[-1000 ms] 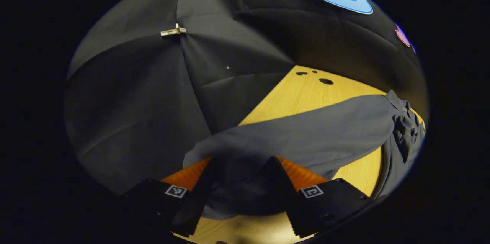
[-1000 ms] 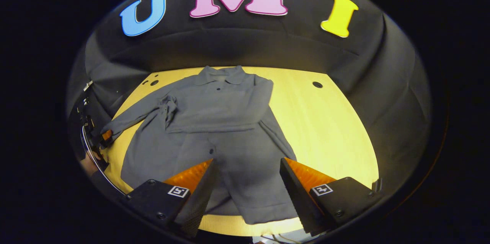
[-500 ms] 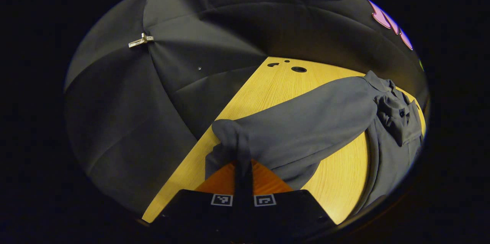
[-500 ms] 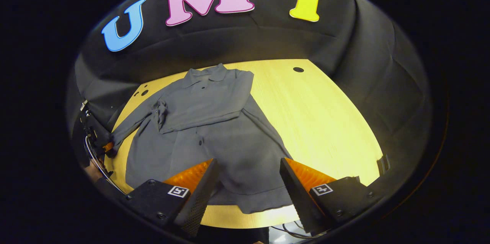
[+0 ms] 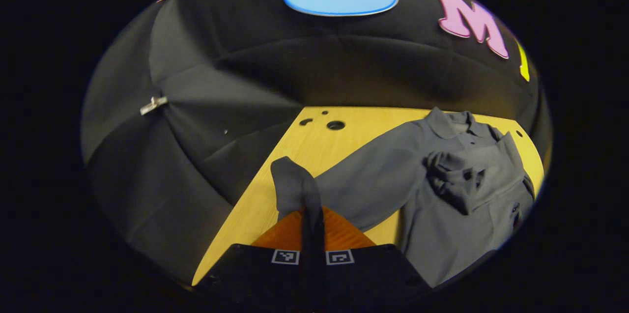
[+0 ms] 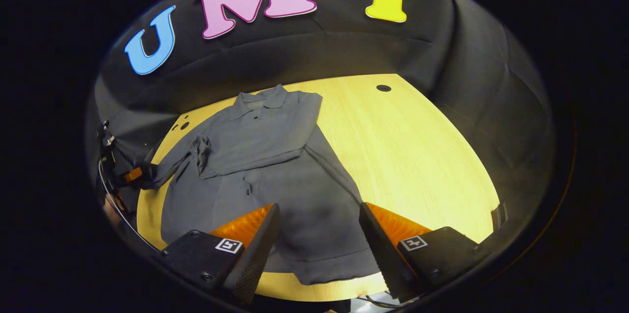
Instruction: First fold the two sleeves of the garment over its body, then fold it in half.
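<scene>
Now our left gripper [image 5: 312, 214] pinches the second sleeve [image 5: 295, 185] to carry over the body [image 6: 275, 175]; right gripper [image 6: 319, 224] hangs open, empty.

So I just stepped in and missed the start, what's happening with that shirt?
A person is folding a grey shirt on a wooden table with two handheld grippers. One sleeve already lies folded across the chest. The left gripper is shut on the cuff of the other sleeve, lifting it off the table, apparently to fold it over next. The right gripper hangs open above the hem, holding nothing. The final fold in half is not yet done.
</scene>
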A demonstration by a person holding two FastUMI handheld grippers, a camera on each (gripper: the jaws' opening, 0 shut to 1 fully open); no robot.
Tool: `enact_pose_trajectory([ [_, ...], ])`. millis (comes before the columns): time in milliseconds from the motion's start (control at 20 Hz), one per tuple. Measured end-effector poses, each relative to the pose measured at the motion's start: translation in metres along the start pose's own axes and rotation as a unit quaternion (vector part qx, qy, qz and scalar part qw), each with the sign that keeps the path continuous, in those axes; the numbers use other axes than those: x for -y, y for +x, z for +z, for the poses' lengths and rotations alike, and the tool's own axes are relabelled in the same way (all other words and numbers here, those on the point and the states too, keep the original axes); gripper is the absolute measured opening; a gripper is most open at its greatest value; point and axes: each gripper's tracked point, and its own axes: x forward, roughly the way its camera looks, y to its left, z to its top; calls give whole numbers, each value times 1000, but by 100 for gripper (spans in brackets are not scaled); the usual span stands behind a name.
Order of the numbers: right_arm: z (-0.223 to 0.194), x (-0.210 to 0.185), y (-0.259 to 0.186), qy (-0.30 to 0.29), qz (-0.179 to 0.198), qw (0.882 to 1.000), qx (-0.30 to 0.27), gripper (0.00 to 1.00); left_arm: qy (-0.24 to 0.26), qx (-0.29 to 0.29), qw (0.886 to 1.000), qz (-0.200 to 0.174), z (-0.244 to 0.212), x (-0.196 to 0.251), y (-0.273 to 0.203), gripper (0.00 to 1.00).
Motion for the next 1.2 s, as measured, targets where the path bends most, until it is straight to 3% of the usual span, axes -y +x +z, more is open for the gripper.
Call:
enact_pose_trajectory([
  [300,-6,25,12,23,4,1000,-16,100,-46,28,995,-80,63,106,-13,5],
  [550,-5,45,21,35,3,999,-23,99,-44,38,988,-145,96,203,-18,5],
  [700,-5,43,25,46,17,998,-35,99,-21,27,983,-182,93,259,-18,5],
  [900,-6,41,28,43,30,998,-43,100,-28,12,972,-232,88,328,-20,2],
  [1200,-17,46,34,33,39,997,-59,99,-25,-19,960,-277,77,403,-18,5],
])
